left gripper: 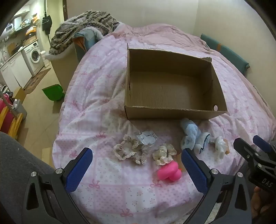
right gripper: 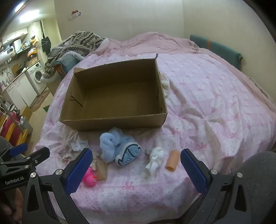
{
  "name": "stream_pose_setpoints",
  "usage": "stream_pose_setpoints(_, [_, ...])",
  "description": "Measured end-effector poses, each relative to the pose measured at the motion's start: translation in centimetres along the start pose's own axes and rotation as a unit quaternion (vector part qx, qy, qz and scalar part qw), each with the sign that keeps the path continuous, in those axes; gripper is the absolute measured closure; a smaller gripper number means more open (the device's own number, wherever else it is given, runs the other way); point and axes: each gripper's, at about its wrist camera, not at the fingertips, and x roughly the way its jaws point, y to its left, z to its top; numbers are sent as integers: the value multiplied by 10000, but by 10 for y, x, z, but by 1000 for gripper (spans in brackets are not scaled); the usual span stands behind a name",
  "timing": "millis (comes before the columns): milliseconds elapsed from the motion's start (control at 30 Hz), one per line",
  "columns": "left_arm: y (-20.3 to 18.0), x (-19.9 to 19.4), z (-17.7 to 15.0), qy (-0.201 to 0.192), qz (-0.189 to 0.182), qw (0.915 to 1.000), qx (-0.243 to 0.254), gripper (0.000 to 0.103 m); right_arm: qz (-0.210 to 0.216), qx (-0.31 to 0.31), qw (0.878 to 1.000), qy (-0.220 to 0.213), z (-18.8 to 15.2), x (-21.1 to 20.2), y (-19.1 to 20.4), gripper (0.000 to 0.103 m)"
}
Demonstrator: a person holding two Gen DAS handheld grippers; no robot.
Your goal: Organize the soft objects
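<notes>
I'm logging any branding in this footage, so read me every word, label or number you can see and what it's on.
"GenRobot.AI": on the left gripper body, right wrist view.
"DAS": partial lettering on the right gripper body, left wrist view.
Plastic packet label: barcode and print, too small to read.
Wall sticker: too blurred to read.

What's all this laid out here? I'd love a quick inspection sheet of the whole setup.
Surface: pink patterned bedspread, rumpled.
Job's things: empty brown cardboard box; before it, fluffy blue slippers, beige frilly scrunchies, white cloth figure, pink rubber duck, peach tube.
Clutter: clear plastic packet.
Grippers: left gripper and right gripper open, holding nothing.
Cables: nothing seen.
Surroundings: patterned blanket pile, washing machine, green bin.
</notes>
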Motion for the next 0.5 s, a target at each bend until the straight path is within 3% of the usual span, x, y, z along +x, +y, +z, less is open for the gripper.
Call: stream_pose_setpoints(500, [-2,1,-1,25,-6,10000,-24,0,43,48,10000,10,-1,2,-2,0])
